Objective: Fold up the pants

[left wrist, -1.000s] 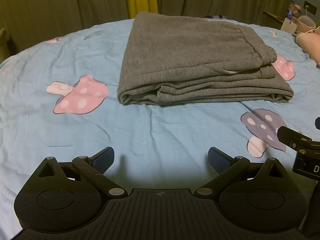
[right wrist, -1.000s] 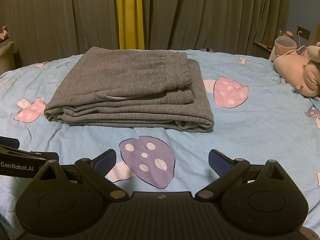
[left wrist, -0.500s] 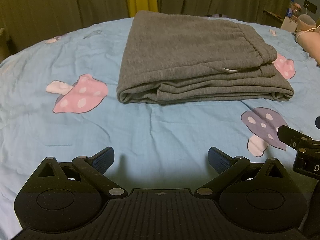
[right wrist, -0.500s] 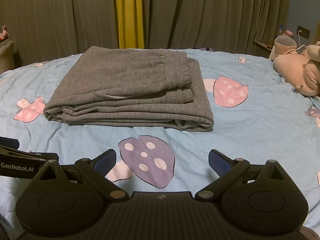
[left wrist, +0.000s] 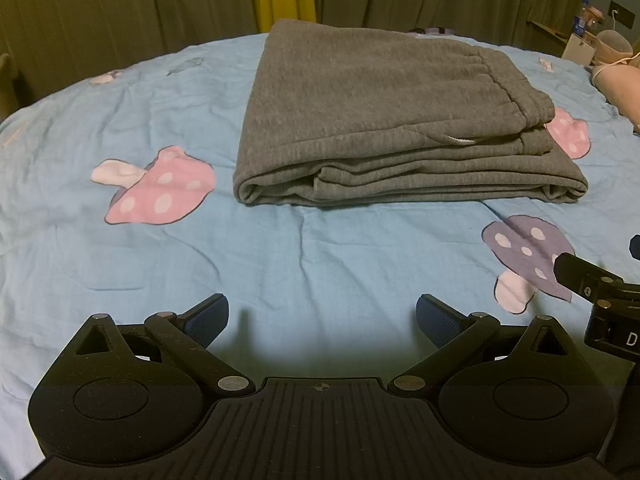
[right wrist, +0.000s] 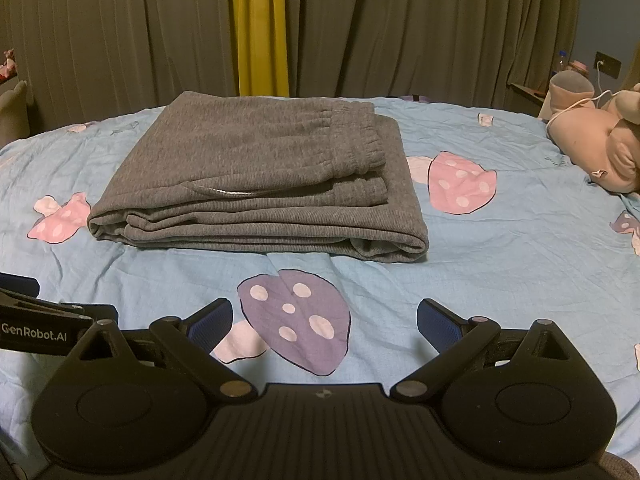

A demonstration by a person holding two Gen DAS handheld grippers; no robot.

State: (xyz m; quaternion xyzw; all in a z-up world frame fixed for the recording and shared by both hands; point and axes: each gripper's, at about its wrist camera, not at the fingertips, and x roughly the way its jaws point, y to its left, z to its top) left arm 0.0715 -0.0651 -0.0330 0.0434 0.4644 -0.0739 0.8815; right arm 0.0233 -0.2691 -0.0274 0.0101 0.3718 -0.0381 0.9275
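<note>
Grey pants [left wrist: 384,120] lie folded in a flat stack on the light-blue mushroom-print bedsheet [left wrist: 312,256], waistband on top at the right. They also show in the right wrist view [right wrist: 264,176]. My left gripper [left wrist: 322,320] is open and empty, held back from the stack's near edge. My right gripper [right wrist: 325,322] is open and empty, over a purple mushroom print [right wrist: 296,320], also short of the pants. Each gripper's side shows at the edge of the other view.
A pink plush toy [right wrist: 592,152] lies at the right edge of the bed. Dark curtains with a yellow strip [right wrist: 262,28] hang behind. A shelf with small items [left wrist: 580,36] stands at the far right.
Both grippers stay open. The views shift only very slightly; the pants have not moved.
</note>
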